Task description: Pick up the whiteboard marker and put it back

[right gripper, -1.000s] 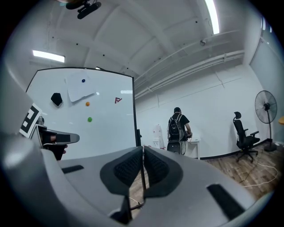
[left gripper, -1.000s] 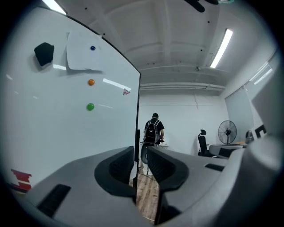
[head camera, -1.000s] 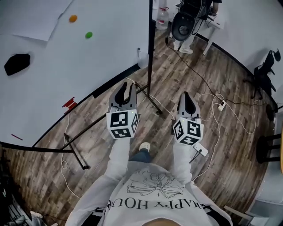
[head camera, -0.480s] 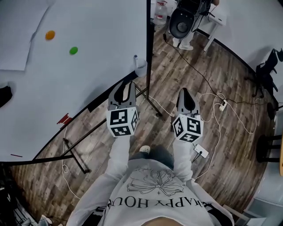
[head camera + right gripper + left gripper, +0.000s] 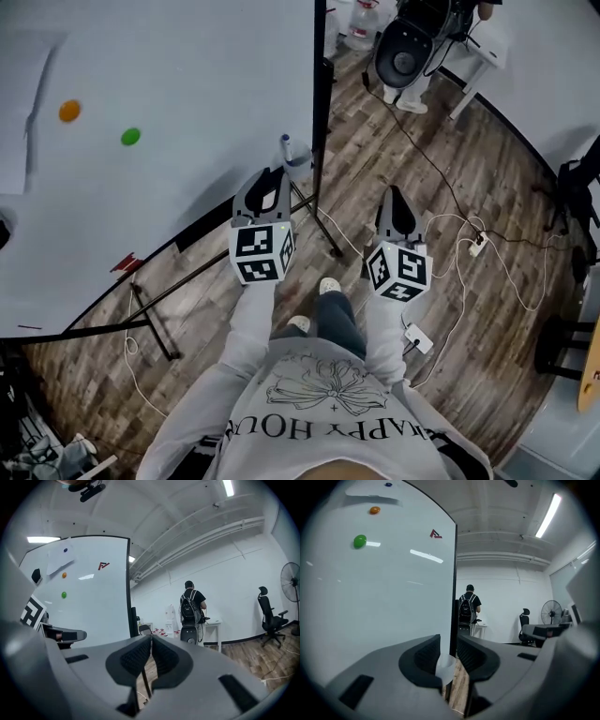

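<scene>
The left gripper (image 5: 270,180) hovered just short of the whiteboard marker (image 5: 285,147), which stood blue end up in a pale cup (image 5: 298,167) at the edge of the whiteboard (image 5: 169,94). Its 2 jaws were slightly apart and held nothing, while the right gripper (image 5: 395,202) idled alongside, jaws all but closed and empty. The smart move looked like a straight run in, pads either side of the barrel above the cup rim, then a vertical lift. The left gripper view showed only the cup through the gap, and the marker's lower half sat hidden inside it.

An orange magnet (image 5: 69,111) and a green magnet (image 5: 130,137) cling to the whiteboard (image 5: 187,84). A white power strip (image 5: 419,338) lies on the wood floor (image 5: 412,141).
</scene>
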`<state>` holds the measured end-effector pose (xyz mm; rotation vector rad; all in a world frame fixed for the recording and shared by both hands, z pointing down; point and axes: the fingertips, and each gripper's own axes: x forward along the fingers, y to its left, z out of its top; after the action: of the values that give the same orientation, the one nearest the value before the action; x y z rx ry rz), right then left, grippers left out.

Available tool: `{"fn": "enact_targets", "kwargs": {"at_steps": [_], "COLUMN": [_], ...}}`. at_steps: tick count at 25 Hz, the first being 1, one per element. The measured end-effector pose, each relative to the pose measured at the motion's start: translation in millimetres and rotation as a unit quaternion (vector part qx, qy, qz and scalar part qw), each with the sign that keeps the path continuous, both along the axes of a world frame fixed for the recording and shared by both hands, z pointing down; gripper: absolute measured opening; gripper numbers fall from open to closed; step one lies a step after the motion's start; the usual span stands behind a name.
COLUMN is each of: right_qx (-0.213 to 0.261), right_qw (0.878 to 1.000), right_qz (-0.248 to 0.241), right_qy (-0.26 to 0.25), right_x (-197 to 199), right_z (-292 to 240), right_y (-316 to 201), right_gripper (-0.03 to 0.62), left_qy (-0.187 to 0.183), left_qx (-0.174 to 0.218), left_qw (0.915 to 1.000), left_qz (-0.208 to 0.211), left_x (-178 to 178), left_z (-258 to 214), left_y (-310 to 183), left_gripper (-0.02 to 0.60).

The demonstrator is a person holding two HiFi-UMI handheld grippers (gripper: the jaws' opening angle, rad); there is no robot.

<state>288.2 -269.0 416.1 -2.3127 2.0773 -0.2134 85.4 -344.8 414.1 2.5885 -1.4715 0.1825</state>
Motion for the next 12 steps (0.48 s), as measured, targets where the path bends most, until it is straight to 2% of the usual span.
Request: {"fn": "enact_targets", "kwargs": {"at_steps": [6,12], "right_qx": [-0.003,-0.014], "right_qw": [1.0,0.999], "right_qz": [-0.026,-0.046], "right_qy": [0.001,-0.001], "right_x": [39.7,64.9], "right_z": [0.0,9.6], "right_y": [-49.4,-88.6], "right_gripper": [0.009,0.009], "left_qy": [-0.018,-0.049], "left_qx": [-0.028,-0.077], "left_qw": [0.999,0.9932], "left_qz": [-0.029,-0.071], "left_x": [33.9,43.1], "left_z": [24.9,61.5], "left_y": [-48.0,-90.8], "left_gripper": [0.094,0.094]}}
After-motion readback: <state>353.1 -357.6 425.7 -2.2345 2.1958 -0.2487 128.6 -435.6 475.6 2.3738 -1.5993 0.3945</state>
